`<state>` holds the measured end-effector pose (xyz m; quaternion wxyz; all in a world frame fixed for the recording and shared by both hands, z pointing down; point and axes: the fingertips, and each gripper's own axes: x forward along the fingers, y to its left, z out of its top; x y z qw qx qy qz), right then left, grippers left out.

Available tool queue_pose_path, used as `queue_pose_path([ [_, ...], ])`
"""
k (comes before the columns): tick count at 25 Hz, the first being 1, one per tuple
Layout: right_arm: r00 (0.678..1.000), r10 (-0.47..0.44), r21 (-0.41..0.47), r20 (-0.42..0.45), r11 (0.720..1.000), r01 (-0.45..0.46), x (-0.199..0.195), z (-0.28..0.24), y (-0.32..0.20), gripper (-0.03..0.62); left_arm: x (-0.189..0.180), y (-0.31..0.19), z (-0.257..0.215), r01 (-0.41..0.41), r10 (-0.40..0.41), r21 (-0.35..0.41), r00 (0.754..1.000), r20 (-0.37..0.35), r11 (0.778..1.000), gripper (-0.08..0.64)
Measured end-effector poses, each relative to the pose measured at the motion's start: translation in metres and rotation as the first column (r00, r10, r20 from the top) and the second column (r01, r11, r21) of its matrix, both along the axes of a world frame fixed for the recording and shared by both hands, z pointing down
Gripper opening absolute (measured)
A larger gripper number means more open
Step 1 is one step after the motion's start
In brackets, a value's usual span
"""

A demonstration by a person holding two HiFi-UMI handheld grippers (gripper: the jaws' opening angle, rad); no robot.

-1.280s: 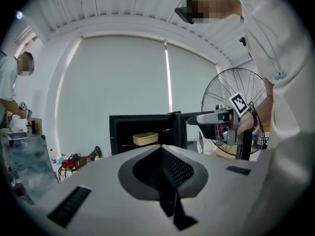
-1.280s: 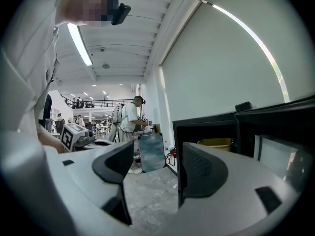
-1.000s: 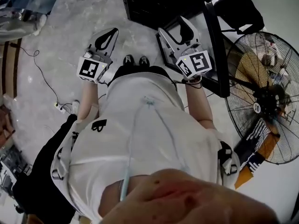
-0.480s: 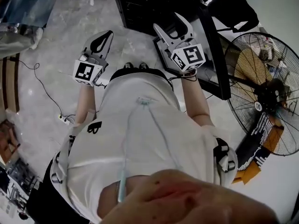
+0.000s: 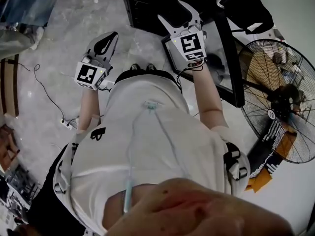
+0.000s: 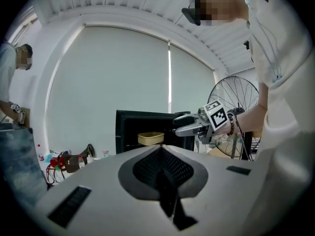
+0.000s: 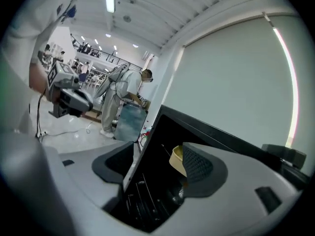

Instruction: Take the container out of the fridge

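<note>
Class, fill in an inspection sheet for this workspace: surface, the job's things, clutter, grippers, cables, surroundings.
Surface: grey polished floor; no table seen.
Job's things: black fridge stands open; yellowish container sits on a shelf inside, untouched.
Clutter: black bag beside the fridge.
Grippers: left gripper has its fingers together, empty, held back from the fridge; right gripper has its fingers apart, empty, aimed into the fridge opening.
Cables: thin cable crosses the floor to a power strip.
Surroundings: large standing fan on the right; another person working in the background.
</note>
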<state>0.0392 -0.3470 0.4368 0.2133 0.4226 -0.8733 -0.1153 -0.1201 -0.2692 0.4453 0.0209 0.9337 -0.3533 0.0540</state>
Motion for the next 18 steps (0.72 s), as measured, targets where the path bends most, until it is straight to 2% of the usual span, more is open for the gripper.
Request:
queue_pose_path([
  [3, 0.995, 0.001, 0.013, -0.104, 1.000, 0.001, -0.004, 0.011, -0.010, 0.302, -0.008, -0.002, 0.000, 0.012, -0.012, 0.000, 1.000, -0.011, 1.000, 0.008],
  [9, 0.974, 0.004, -0.003, -0.228, 1.000, -0.005, -0.013, 0.028, -0.038, 0.302, -0.019, -0.007, 0.003, 0.024, -0.024, -0.009, 1.000, -0.015, 1.000, 0.008],
  [11, 0.952, -0.003, 0.006, -0.305, 1.000, 0.005, -0.015, 0.035, -0.048, 0.302, -0.021, -0.009, 0.004, 0.028, -0.029, -0.008, 1.000, -0.013, 1.000, 0.008],
  [14, 0.899, -0.018, 0.045, -0.438, 0.998, 0.041, -0.020, 0.043, -0.058, 0.302, -0.025, -0.010, 0.004, 0.040, -0.040, -0.003, 0.999, -0.009, 0.999, 0.008],
  [18, 0.847, -0.014, 0.058, -0.531, 0.997, 0.053, -0.022, 0.053, -0.072, 0.302, -0.030, -0.011, 0.008, 0.050, -0.050, 0.003, 0.999, 0.011, 0.999, 0.008],
])
